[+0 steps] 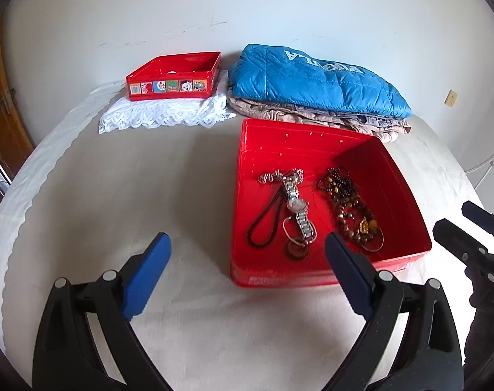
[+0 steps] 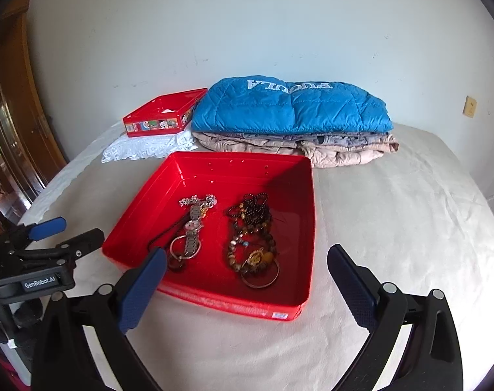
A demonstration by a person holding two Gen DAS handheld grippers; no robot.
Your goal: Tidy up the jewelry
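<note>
Both the left hand-held gripper (image 1: 247,270) and the right hand-held gripper (image 2: 247,280) hover released, holding nothing. The jewelry (image 2: 227,234) lies in two loose heaps inside the red box (image 2: 214,299) mid-bed (image 2: 393,228). Sorting looks underway or finished; the small tin's (image 2: 155,123) contents are unclear.

We look low across the bed (image 1: 116,195) toward the wall from left and right, sharing the nearby red tray (image 1: 312,140).

Bed: we are looking at a bed (image 1: 116,195) under a pale cream cover.
Near side: a large red tray (image 1: 406,202) is sitting directly on the cover.
Far left: a white lace cloth (image 1: 155,114) is lying flat.
Far right: beige folded clothes (image 2: 344,153) are resting behind the tray.
</note>
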